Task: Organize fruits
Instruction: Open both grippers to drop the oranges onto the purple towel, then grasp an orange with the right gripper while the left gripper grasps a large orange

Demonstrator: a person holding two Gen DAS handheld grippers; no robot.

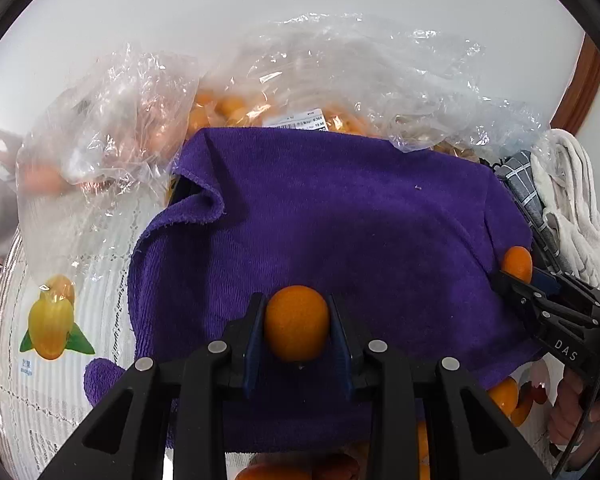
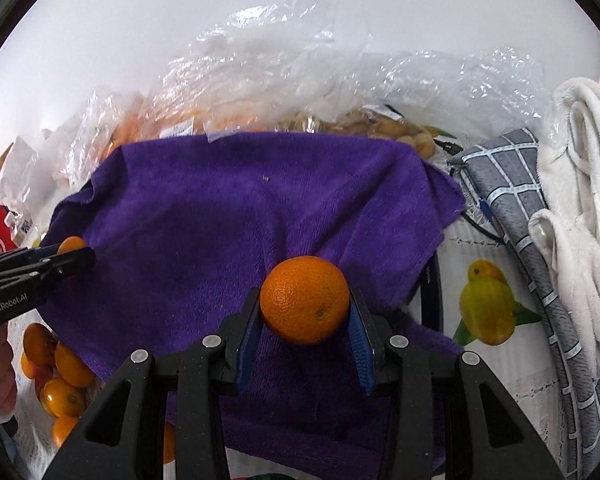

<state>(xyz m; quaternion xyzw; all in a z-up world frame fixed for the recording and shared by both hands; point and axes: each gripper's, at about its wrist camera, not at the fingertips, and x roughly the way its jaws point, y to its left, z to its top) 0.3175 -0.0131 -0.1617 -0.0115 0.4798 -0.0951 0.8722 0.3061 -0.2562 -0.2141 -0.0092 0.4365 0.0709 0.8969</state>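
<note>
purple towel [image 1: 340, 216] — only the right view shows loose oranges [image 2: 66, 364] clearly.

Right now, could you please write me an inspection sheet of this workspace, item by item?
Surface: white lace tablecloth with a lemon print; a purple towel spread over its middle.
Job's things: one small orange in the left gripper, one mandarin in the right gripper; loose oranges lie at the towel's edge.
Clutter: crumpled clear plastic bags holding more fruit behind the towel; a grey checked cloth and a white towel on the right.
Grippers: left gripper shut on its orange; right gripper shut on the mandarin; both above the towel.
Cables: a thin black cable beside the grey cloth.
Surroundings: plain white wall; a brown wooden frame far right.
</note>
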